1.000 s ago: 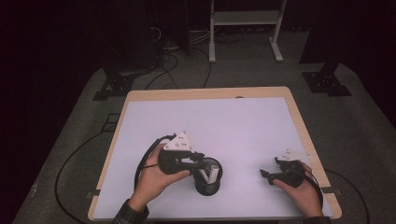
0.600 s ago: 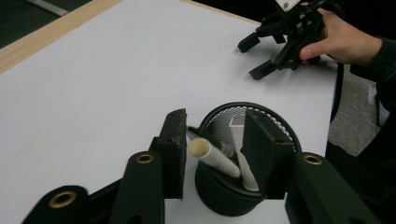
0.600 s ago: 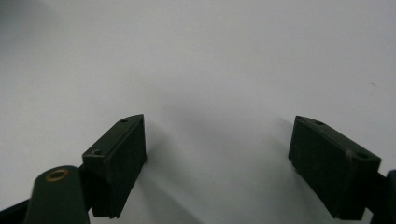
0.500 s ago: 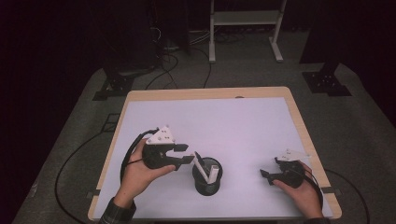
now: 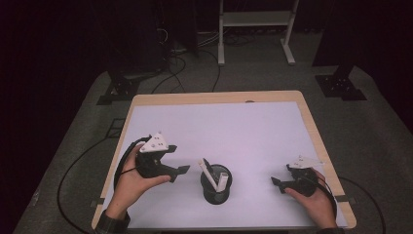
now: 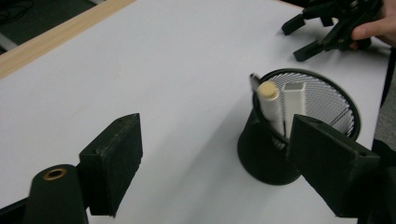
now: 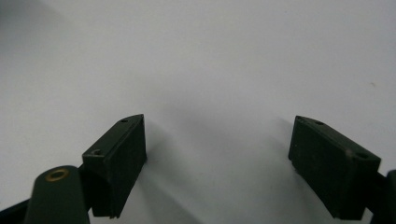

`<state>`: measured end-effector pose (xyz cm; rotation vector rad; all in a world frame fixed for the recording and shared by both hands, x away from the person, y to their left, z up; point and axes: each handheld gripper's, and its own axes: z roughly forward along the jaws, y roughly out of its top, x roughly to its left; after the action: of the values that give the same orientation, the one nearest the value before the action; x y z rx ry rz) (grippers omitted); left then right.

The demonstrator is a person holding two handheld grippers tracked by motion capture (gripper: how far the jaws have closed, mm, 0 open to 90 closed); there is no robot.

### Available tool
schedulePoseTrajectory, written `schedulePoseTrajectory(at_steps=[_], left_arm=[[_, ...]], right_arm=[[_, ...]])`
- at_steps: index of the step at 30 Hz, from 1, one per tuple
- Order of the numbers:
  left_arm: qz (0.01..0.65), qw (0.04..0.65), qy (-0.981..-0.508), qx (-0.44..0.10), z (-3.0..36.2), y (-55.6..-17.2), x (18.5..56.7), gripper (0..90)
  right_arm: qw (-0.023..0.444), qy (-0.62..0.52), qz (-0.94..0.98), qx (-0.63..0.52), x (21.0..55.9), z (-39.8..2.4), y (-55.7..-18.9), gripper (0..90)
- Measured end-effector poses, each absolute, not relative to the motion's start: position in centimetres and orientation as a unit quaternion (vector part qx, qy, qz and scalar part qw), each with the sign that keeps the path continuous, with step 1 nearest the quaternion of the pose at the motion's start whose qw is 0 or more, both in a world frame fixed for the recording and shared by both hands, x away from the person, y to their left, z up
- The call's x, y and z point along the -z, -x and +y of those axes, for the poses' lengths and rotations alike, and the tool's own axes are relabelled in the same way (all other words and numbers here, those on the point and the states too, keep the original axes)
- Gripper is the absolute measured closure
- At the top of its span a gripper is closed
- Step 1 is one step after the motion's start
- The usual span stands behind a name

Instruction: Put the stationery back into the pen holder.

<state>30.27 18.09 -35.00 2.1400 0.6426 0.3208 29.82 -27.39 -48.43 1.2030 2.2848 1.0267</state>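
One black mesh cup (image 5: 216, 185) stands on the white table (image 5: 234, 126), near the front edge and a little left of the middle, between the two hands. Three things stand in it, all leaning towards its left side: a white marker (image 6: 271, 105) with a round cream end, a white stick with a square end (image 6: 294, 105), and a thin dark pen (image 6: 254, 83) whose tip just clears the rim behind the marker. How far down they reach is hidden by the cup's wall, and from above the pen is hard to tell from the rim.

There are two grippers, one in each hand. The left gripper (image 5: 179, 170) is held just left of the cup, pointing towards it but apart from it. Its jaws have just been opening and now stand wide with nothing between them; in its own view (image 6: 212, 161) the near jaw covers part of the cup's right side. The right gripper (image 5: 276, 184) rests well to the right of the cup, near the table's right edge, partly covered by the hand (image 5: 316, 200). Its jaws are spread wide in its own view (image 7: 217, 163), with bare table between them.

Both forearms are cut off at the bottom of the high view.
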Motion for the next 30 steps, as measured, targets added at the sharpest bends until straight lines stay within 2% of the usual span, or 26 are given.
schedulePoseTrajectory(at_steps=[9, 30], left_arm=[[0.280, 0.420, -0.852, -0.136, 19.7, -30.3, 36.3, 10.8], [0.329, 0.390, -0.848, -0.140, 23.4, -29.5, 40.0, 9.0]], right_arm=[[0.181, -0.426, 0.809, -0.363, 48.4, -27.4, -29.8, 18.1], [0.180, -0.426, 0.809, -0.363, 48.4, -27.4, -29.8, 18.1]])
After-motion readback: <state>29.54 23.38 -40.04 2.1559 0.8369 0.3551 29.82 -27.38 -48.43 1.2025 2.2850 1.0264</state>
